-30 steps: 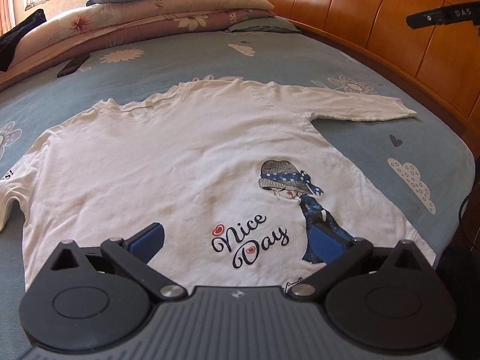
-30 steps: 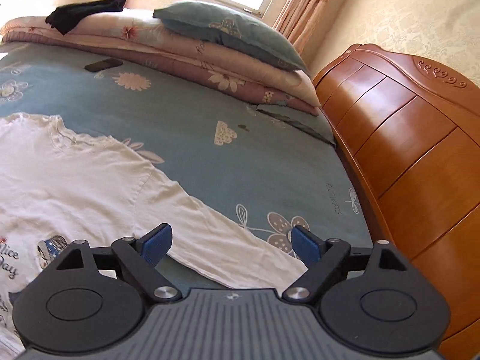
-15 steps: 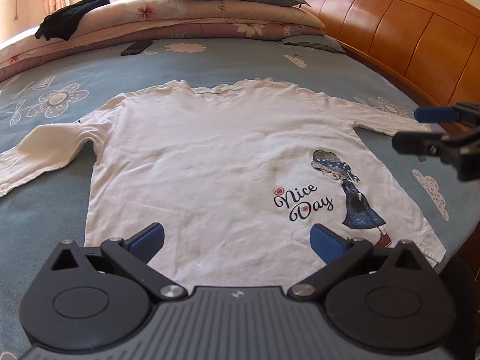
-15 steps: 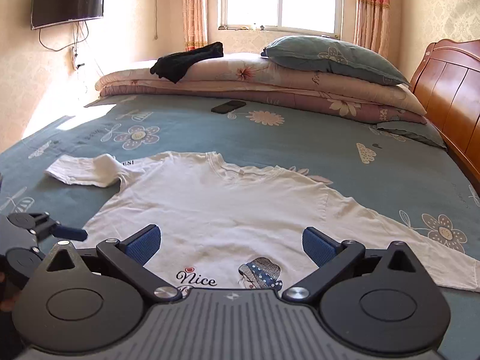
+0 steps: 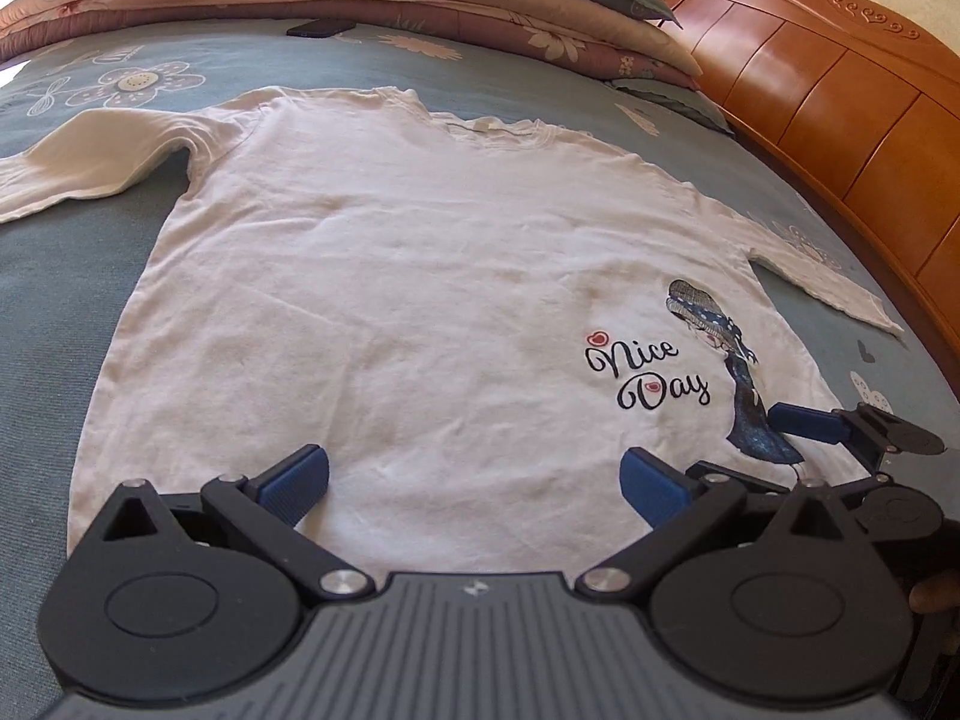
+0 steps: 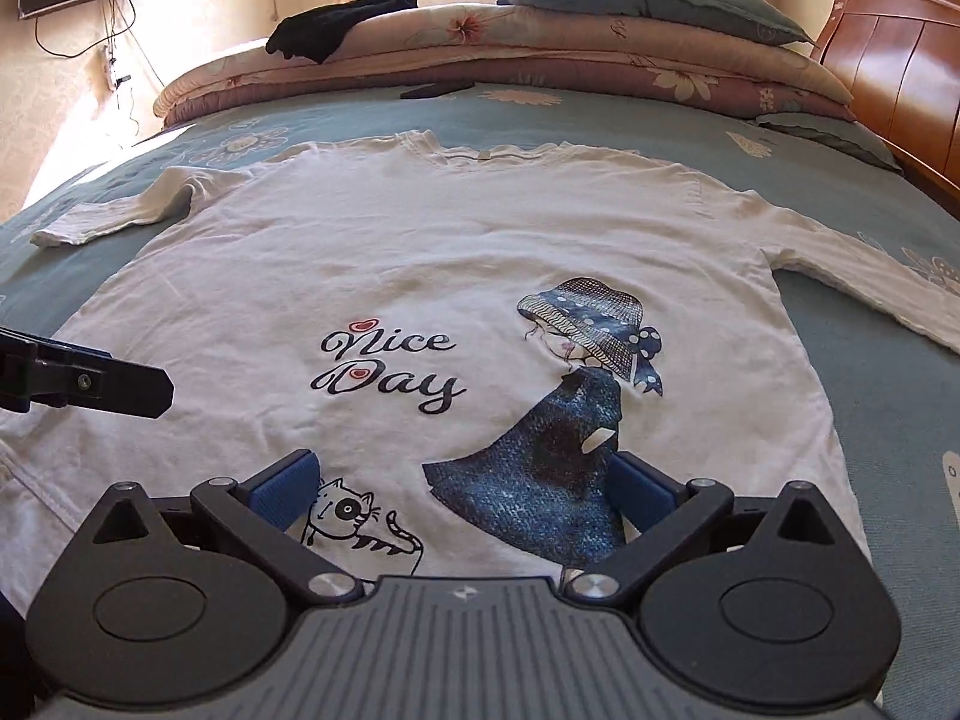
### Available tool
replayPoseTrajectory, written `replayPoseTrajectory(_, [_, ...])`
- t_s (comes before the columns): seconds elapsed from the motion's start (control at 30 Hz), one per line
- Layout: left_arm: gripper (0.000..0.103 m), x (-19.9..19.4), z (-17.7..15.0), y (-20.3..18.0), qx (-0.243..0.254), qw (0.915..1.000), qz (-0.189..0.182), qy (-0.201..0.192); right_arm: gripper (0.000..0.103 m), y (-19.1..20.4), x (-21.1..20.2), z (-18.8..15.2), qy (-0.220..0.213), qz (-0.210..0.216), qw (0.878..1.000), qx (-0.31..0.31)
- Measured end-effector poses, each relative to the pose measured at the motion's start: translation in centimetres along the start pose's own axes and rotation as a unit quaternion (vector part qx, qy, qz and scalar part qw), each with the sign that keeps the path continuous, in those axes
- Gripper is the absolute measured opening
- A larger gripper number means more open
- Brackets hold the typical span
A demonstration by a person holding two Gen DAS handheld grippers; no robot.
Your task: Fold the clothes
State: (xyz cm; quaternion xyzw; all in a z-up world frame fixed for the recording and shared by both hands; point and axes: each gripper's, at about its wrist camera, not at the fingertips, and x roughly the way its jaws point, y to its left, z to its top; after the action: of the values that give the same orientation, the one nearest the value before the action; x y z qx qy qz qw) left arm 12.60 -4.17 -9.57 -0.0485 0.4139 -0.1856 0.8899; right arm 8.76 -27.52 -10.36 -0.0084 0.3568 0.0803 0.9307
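Both claws, left claw (image 5: 474, 483) and right claw (image 6: 462, 489), gape empty over shirt (image 5: 420, 300) near hem, spread flat on bed (image 5: 54, 276), likely ready for hem pinch.

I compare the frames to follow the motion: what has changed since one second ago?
Both hand-held grippers came down toward the hem of the white shirt: left hand-held gripper, right hand-held gripper. Both are open and hold nothing. The shirt stayed flat, unfolded.

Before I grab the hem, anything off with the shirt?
The white shirt lies flat and face up, but faint yellowish stains mark the chest, and the left sleeve is rumpled.
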Motion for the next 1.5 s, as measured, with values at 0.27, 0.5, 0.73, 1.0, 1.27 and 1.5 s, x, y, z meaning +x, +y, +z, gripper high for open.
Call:
replayPoseTrajectory(0.27, [0.103,0.7,-1.6,-2.3,0.104,0.9934,0.049,-0.006,0.103,0.3,-2.5,-2.0,-0.002,-0.011,1.000,-0.006])
replayPoseTrajectory(0.5, [0.103,0.8,-0.6,-3.1,0.097,0.9928,0.068,0.018,0.103,-0.7,-6.9,-5.1,-0.022,0.000,1.000,-0.007])
replayPoseTrajectory(0.73, [0.103,2.0,2.8,-8.3,0.137,0.9904,0.024,0.001,0.103,-4.1,-6.1,-5.1,-0.023,-0.041,0.998,0.050])
replayPoseTrajectory(1.0, [0.103,7.4,3.3,-12.9,0.188,0.9813,0.021,0.037,0.103,-3.8,-5.4,-5.5,-0.015,-0.051,0.998,0.034])
replayPoseTrajectory(1.27, [0.103,4.4,-0.5,-11.0,0.186,0.9820,-0.002,0.034,0.103,-3.6,-5.4,-5.5,-0.016,-0.056,0.998,0.037])
replayPoseTrajectory(1.5, [0.103,3.9,5.0,-11.6,0.207,0.9783,0.011,-0.003,0.103,-3.3,-5.3,-5.2,-0.011,-0.071,0.996,0.044])
